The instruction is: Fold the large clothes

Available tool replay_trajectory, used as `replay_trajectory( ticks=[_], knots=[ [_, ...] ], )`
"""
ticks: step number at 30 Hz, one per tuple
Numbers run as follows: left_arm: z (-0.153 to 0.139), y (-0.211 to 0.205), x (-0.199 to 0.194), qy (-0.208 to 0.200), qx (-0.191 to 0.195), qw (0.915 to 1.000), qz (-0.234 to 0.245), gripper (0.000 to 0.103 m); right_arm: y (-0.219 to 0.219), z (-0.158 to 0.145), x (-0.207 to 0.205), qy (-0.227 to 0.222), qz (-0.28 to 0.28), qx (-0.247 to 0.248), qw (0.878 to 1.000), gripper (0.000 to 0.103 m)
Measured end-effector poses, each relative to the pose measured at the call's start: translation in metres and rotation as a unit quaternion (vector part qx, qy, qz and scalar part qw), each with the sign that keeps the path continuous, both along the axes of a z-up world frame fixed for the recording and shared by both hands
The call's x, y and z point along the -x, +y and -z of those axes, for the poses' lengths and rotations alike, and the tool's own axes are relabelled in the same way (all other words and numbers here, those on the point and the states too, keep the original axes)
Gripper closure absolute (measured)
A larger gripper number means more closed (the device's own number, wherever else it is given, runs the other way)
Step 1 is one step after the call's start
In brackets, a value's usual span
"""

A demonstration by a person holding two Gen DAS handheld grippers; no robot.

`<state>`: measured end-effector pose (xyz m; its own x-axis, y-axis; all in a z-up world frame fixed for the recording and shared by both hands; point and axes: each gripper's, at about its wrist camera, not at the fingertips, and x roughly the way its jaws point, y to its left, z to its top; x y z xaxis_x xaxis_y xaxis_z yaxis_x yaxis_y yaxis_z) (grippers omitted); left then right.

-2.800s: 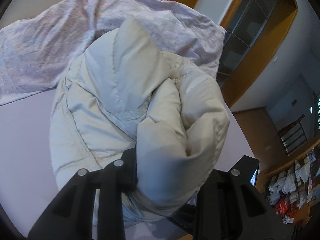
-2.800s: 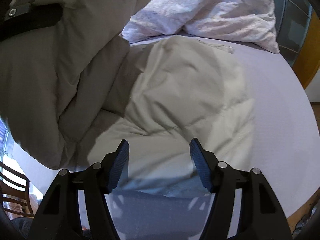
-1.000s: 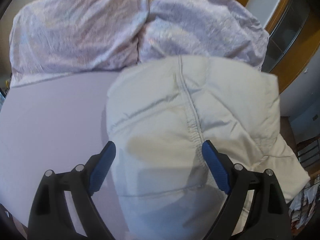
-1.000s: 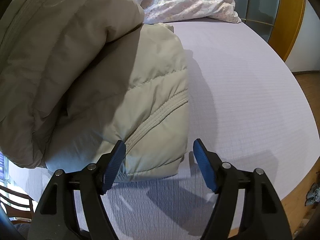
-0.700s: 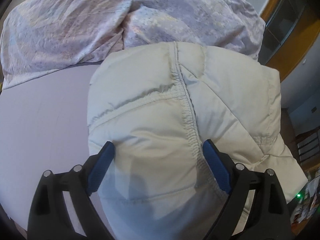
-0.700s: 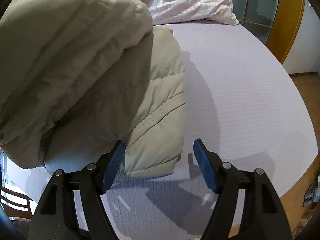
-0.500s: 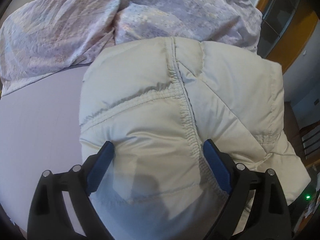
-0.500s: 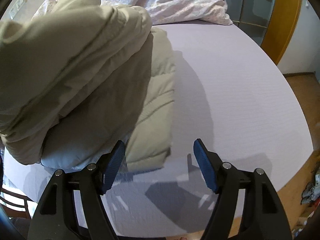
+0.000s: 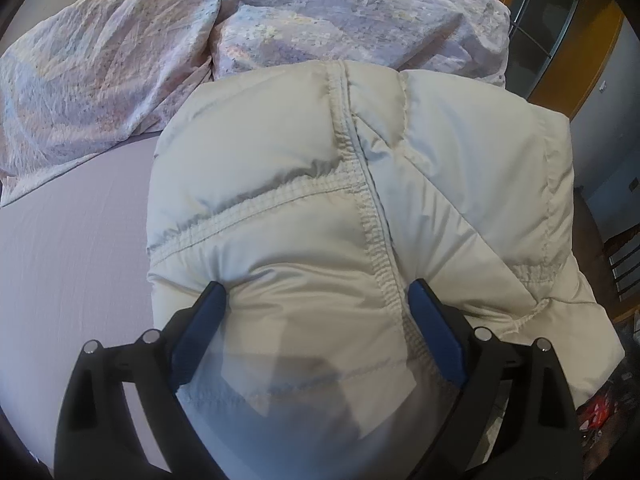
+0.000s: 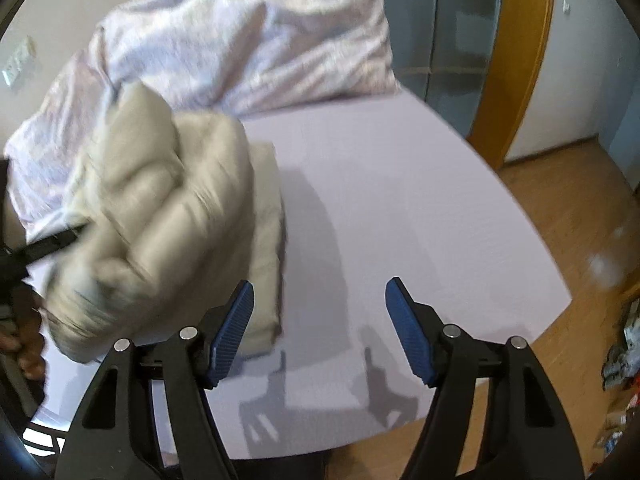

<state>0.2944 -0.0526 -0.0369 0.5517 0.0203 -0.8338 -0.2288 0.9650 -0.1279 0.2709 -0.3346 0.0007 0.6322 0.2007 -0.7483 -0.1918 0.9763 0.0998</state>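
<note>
A cream puffy jacket (image 9: 320, 208) lies folded in a thick bundle on the lilac bed sheet (image 9: 72, 248). My left gripper (image 9: 316, 308) is open, its blue pads pressed down on either side of a bulge of the jacket. In the right wrist view the jacket (image 10: 168, 216) sits at the left, blurred, with the left gripper's black finger (image 10: 52, 242) against it. My right gripper (image 10: 320, 308) is open and empty, above the bare sheet (image 10: 400, 220) to the right of the jacket.
A crumpled floral duvet (image 9: 240, 28) is heaped at the back of the bed, also in the right wrist view (image 10: 248, 44). A wooden-framed glass door (image 10: 508, 64) and wood floor (image 10: 580, 240) lie past the bed's right edge. Clutter (image 10: 620, 360) lies on the floor.
My left gripper let go of the jacket bundle, then lowered open onto the folded jacket. My right gripper has pulled back and up, away from the jacket's edge.
</note>
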Motion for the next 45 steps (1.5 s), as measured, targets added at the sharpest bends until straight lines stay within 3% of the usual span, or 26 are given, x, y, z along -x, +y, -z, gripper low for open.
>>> replay_trajectory(
  ticks=[3,8,15,21,30,45],
  knots=[
    [0.001,-0.001,0.001,-0.001,-0.001,1.0000,0.000,0.012,0.013,-0.024,0.003,-0.027,-0.025,-0.010,0.999,0.034],
    [0.001,-0.003,0.003,-0.004,-0.007,1.0000,-0.003,0.012,0.055,-0.037,0.002,-0.046,-0.091,-0.011,0.995,0.035],
    [-0.001,-0.003,0.005,-0.009,-0.009,0.9999,-0.003,0.012,0.114,-0.032,-0.017,-0.048,-0.147,0.006,0.988,0.058],
    [-0.006,0.003,0.010,-0.017,-0.006,0.9997,-0.015,0.012,0.137,-0.028,-0.034,-0.049,-0.158,0.024,0.986,0.066],
    [-0.014,0.013,0.011,-0.019,0.006,0.9994,-0.027,0.013,0.145,-0.013,-0.048,-0.043,-0.160,0.047,0.985,0.066],
    [-0.004,0.000,0.000,-0.015,-0.029,0.9994,-0.009,0.009,0.131,0.028,-0.070,-0.001,-0.148,0.035,0.988,0.065]
  ],
)
